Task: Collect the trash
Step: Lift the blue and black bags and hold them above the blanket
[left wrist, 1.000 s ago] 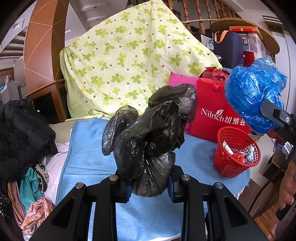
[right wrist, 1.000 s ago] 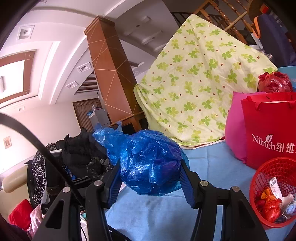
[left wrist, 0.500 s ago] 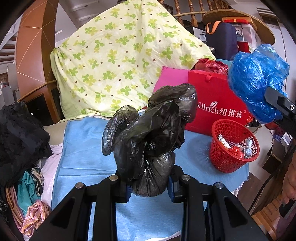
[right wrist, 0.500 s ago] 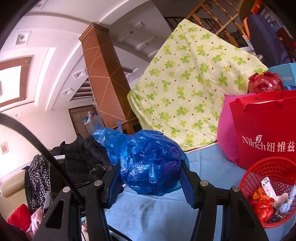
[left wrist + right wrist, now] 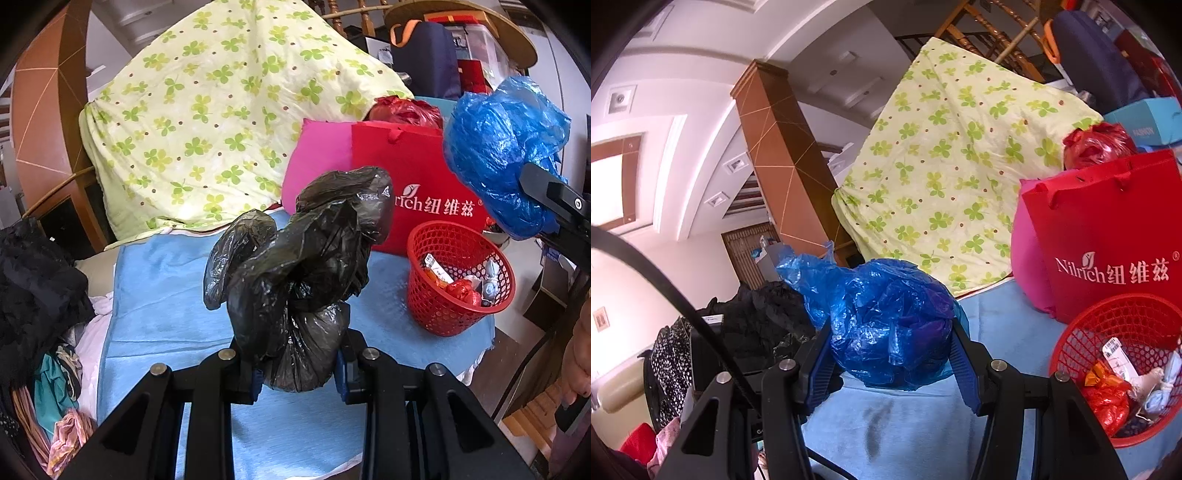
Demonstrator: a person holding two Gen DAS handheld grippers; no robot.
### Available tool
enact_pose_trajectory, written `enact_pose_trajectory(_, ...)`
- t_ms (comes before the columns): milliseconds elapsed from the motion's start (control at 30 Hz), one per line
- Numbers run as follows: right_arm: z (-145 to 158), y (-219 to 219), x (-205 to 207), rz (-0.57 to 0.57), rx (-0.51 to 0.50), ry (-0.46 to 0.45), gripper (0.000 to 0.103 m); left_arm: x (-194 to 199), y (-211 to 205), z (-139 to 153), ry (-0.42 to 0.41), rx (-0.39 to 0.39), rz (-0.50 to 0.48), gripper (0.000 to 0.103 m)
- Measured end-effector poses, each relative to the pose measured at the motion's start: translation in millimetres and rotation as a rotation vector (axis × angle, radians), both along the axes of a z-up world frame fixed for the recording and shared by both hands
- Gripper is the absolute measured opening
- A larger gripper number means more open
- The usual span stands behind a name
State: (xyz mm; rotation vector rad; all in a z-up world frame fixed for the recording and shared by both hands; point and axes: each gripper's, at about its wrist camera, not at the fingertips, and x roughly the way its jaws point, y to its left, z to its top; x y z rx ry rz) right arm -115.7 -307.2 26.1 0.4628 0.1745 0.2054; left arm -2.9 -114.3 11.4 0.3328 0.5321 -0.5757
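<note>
My left gripper point(image 5: 299, 369) is shut on a crumpled black plastic bag point(image 5: 295, 273) and holds it above the blue cloth point(image 5: 166, 295). My right gripper point(image 5: 892, 354) is shut on a crumpled blue plastic bag point(image 5: 886, 321); that bag also shows at the right of the left wrist view point(image 5: 506, 147), held high. A red mesh basket point(image 5: 458, 277) with wrappers and scraps stands at the right edge of the cloth, to the right of the black bag; in the right wrist view the basket point(image 5: 1108, 332) sits low right of the blue bag.
A red tote bag point(image 5: 413, 184) and a pink bag point(image 5: 317, 158) stand behind the basket. A clover-print quilt point(image 5: 221, 110) is piled at the back. Dark clothes point(image 5: 33, 288) lie at the left. The table's right edge drops to the floor beside the basket.
Both views have swung right: the basket and red tote have shifted left and look closer. Both grippers keep their bags held.
</note>
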Motion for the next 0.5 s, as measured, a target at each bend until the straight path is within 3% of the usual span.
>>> enact_pose_trajectory(500, -22.3, -54.4, -16.1, -0.056, 0.095, -0.006, 0.060, -10.5, -54.8, -12.1, 0.005, 0.093, -0.074, 0.032)
